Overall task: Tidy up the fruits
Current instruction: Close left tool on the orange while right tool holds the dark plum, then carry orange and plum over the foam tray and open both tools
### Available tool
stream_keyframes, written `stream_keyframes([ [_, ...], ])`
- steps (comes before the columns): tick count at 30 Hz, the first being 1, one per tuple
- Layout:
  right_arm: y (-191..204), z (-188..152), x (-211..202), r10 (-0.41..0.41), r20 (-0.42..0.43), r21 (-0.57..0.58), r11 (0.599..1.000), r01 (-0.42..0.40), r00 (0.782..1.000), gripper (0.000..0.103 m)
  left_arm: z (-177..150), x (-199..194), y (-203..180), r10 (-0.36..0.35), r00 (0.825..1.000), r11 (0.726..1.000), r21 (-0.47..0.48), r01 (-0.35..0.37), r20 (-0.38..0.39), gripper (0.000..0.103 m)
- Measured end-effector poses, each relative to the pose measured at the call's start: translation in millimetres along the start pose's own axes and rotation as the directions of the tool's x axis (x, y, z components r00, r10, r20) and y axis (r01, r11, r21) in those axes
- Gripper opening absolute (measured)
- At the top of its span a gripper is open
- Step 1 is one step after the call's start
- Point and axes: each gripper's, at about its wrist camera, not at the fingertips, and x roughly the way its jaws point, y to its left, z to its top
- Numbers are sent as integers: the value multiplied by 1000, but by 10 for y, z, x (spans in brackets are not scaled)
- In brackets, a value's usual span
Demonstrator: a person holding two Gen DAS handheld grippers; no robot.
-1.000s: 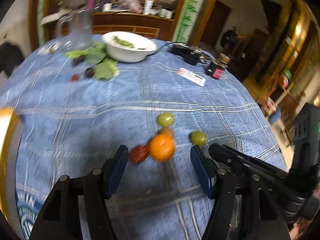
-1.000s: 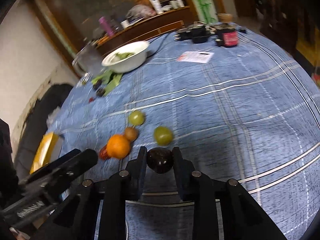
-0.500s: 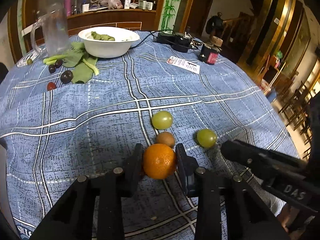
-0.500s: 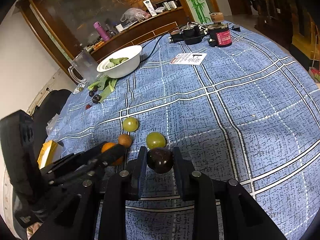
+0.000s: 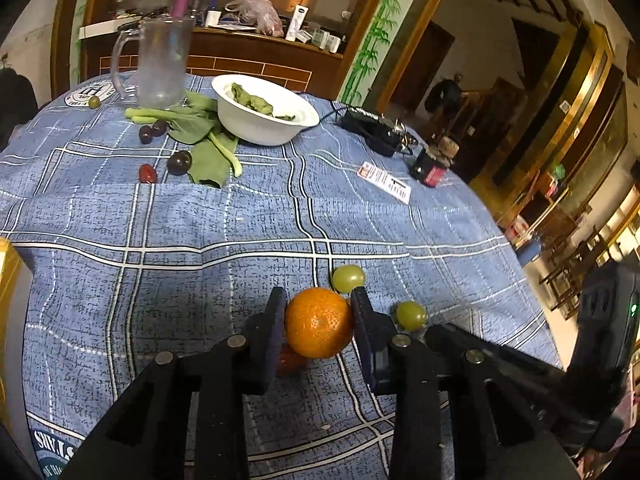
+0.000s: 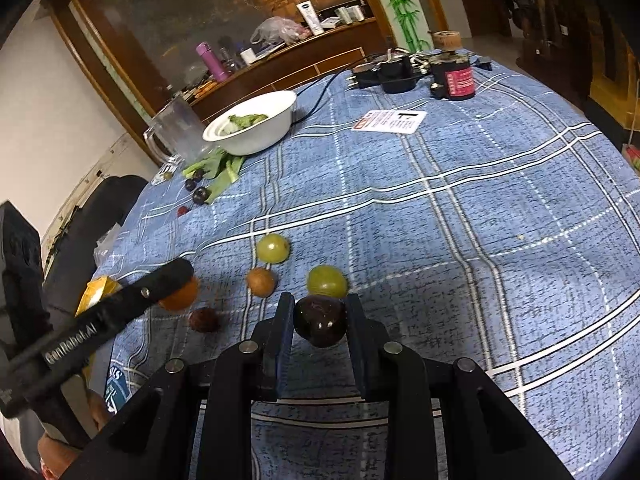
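Note:
My left gripper (image 5: 318, 326) is shut on an orange (image 5: 319, 323) and holds it just above the blue checked tablecloth (image 5: 200, 220). A small dark red fruit (image 5: 290, 362) lies under it. Two green fruits (image 5: 349, 278) (image 5: 411, 315) lie just beyond. My right gripper (image 6: 319, 322) is shut on a dark plum (image 6: 320, 320). In the right wrist view two green fruits (image 6: 273, 248) (image 6: 327, 281), a small brown fruit (image 6: 261, 281) and the dark red fruit (image 6: 204, 319) lie ahead of it. The orange (image 6: 180, 296) shows there behind the left gripper's finger.
A white bowl (image 5: 264, 110) with greens, a glass mug (image 5: 158, 62), leafy greens (image 5: 204, 140) and several small dark fruits (image 5: 179, 162) sit at the far side. A card (image 5: 385, 181), a dark jar (image 5: 432, 166) and a black charger (image 5: 372, 132) lie far right. A yellow box (image 5: 8, 276) is at the left edge.
My left gripper closed on the orange and has lifted it slightly, and its view swung left. My right gripper kept the plum and hardly moved.

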Motion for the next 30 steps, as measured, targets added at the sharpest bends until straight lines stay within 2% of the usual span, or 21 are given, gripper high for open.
stream_keyframes([
  [10,190,-37,-50,13,27,-71,997,-11,1000,27,-11,-62,-7,-7,1000,1000,-14,7,15,31],
  [12,196,-28,-68,8,41,-73,997,-5,999,27,-17,-56,6,-38,999,999,-34,38,5,31],
  [15,216,-32,-97,0,62,-82,997,5,998,27,-21,-108,29,-26,1000,997,-72,27,9,31],
  [17,252,-44,-116,-10,81,-101,995,19,997,27,-63,-253,81,-55,998,991,-122,56,11,31],
  [19,297,-61,-133,-19,98,-128,991,31,995,27,-123,-428,135,-51,998,988,-143,53,21,31],
  [23,388,-118,-175,-22,122,-173,984,43,992,27,-279,-966,418,33,998,979,-202,-20,62,32],
  [25,435,-144,-198,-6,126,-187,982,30,992,27,-372,-1268,632,107,990,967,-243,-82,91,32],
  [27,498,-166,-205,4,118,-201,979,20,993,27,-472,-1567,875,233,966,941,-278,-195,109,32],
  [30,712,-210,-232,52,79,-225,974,-33,995,27,-602,-1880,1232,361,927,891,-332,-310,104,32],
])
